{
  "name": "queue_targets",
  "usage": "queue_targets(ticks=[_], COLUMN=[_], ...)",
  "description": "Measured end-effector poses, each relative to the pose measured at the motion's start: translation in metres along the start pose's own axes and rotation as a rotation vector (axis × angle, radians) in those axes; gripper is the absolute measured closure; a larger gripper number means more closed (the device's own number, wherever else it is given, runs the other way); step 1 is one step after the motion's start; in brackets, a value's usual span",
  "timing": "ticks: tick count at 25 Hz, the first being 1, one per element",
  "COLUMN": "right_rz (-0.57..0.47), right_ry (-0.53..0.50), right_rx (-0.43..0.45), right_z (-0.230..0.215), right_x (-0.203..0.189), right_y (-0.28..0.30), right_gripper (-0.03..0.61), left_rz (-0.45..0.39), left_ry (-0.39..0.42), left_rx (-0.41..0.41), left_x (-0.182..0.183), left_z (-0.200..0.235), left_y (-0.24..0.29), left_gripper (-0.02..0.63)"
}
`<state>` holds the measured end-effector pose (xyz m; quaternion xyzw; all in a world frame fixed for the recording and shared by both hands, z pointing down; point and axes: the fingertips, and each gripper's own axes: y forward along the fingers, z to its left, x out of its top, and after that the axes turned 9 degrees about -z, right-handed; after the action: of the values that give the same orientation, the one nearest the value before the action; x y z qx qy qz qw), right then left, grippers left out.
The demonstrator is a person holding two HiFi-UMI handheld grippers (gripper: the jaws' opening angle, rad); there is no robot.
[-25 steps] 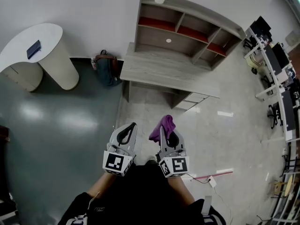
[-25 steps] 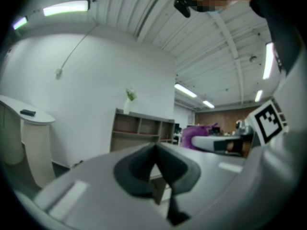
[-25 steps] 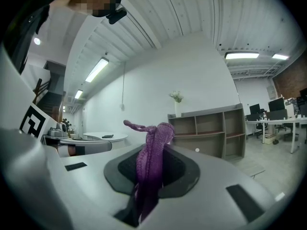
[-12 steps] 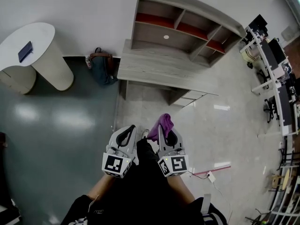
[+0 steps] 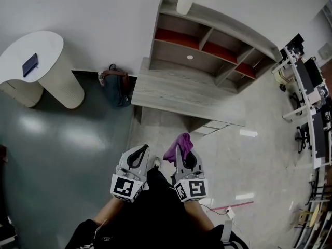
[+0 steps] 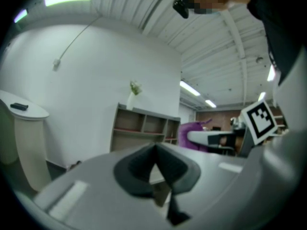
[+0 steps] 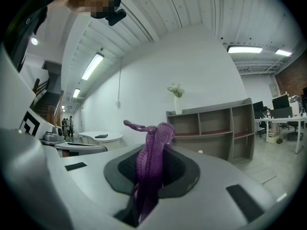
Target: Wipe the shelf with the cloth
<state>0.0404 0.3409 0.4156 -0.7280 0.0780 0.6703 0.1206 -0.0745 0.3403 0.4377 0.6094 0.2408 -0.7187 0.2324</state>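
Right gripper point(image 7: 152, 176): jaws clamped on the crumpled purple knitted cloth point(image 7: 154, 145), which sticks out past the tips. Left gripper point(image 6: 156, 169): jaws together, empty. Grey wooden shelf unit with red-lined compartments point(image 5: 207, 40): straight ahead against the wall, well apart, long axis crosswise. Right gripper marginally nearer.

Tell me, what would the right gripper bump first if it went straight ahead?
Probably the grey shelf unit, near its left end; the floor before it looks free, though depth is unclear.
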Motion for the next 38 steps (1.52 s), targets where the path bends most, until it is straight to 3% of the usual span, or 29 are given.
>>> queue_targets(ticks=[11, 17, 26, 38], right_rz=[-0.003, -0.014, -0.012, -0.012], right_ry=[0.039, 0.049, 0.052, 0.014], right_rx=[0.049, 0.064, 0.064, -0.018], right_z=[-0.089, -0.131, -0.154, -0.17], right_x=[-0.001, -0.002, -0.001, -0.007], right_y=[0.066, 0.103, 0.146, 0.247], right_gripper=[0.529, 0.528, 0.528, 0.529], left_rz=[-0.006, -0.019, -0.014, -0.036], left_ry=[-0.018, 0.023, 0.01, -0.002], left_rx=[0.052, 0.061, 0.077, -0.021], left_x=[0.0, 0.007, 0.006, 0.015], left_z=[0.006, 0.003, 0.024, 0.103], left_y=[0.116, 0.166, 0.205, 0.293], left_gripper=[0.609, 0.609, 0.609, 0.609])
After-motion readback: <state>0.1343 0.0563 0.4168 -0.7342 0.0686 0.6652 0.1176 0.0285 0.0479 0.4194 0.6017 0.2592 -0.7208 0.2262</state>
